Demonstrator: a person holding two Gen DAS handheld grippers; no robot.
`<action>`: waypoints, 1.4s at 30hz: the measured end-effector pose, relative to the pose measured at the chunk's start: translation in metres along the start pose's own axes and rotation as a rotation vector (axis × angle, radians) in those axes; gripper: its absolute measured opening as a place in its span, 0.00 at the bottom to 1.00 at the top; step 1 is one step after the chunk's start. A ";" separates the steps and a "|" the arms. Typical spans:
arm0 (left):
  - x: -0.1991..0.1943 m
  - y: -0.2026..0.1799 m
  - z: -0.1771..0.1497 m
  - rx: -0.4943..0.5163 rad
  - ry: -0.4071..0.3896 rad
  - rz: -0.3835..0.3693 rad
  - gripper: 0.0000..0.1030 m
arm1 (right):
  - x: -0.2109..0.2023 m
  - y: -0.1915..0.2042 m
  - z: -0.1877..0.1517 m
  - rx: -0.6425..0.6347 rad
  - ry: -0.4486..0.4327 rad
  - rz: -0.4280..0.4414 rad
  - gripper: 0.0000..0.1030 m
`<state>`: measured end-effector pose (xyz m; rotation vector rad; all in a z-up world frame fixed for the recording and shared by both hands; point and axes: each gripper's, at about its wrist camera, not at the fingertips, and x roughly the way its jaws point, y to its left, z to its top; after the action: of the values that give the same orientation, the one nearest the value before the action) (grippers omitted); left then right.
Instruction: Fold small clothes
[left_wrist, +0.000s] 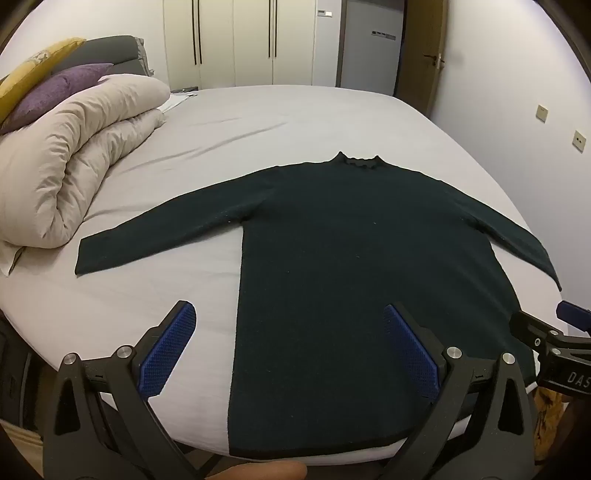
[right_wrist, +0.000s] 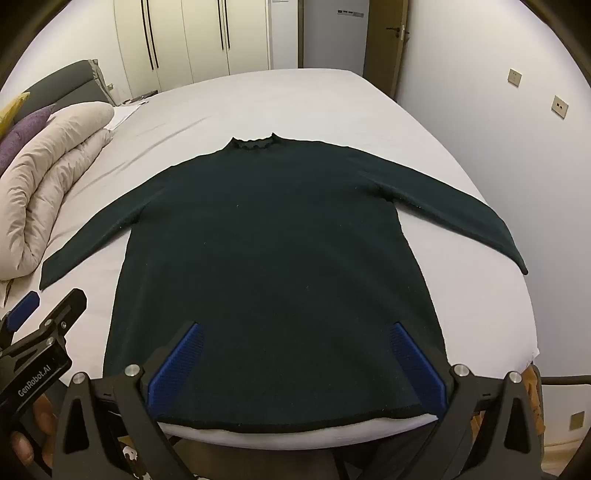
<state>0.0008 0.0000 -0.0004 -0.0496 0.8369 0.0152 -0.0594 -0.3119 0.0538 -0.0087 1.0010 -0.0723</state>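
A dark green long-sleeved sweater (left_wrist: 351, 258) lies flat on the bed, collar far, hem at the near edge, both sleeves spread out. It fills the right wrist view (right_wrist: 273, 266). My left gripper (left_wrist: 291, 350) is open and empty above the sweater's lower left side edge. My right gripper (right_wrist: 295, 362) is open and empty above the hem's middle. The right gripper shows at the right edge of the left wrist view (left_wrist: 546, 339); the left gripper shows at the lower left of the right wrist view (right_wrist: 37, 332).
The bed has a pale grey sheet (left_wrist: 258, 122). A rolled beige duvet (left_wrist: 74, 162) and purple and yellow pillows (left_wrist: 55, 88) lie at the left. Wardrobes (left_wrist: 236, 40) and a door (left_wrist: 424, 55) stand beyond the bed. A wall runs along the right.
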 end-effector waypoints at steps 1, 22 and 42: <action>0.000 0.000 0.000 0.000 0.002 -0.001 1.00 | 0.000 0.000 0.000 0.000 -0.002 -0.002 1.00; -0.006 0.006 -0.004 -0.004 -0.011 0.009 1.00 | -0.004 0.003 0.000 -0.017 -0.012 -0.029 1.00; 0.001 0.011 -0.005 -0.006 -0.007 0.012 1.00 | -0.003 0.002 0.000 -0.027 -0.014 -0.038 1.00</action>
<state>-0.0029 0.0108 -0.0046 -0.0502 0.8302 0.0292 -0.0604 -0.3097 0.0563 -0.0531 0.9874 -0.0938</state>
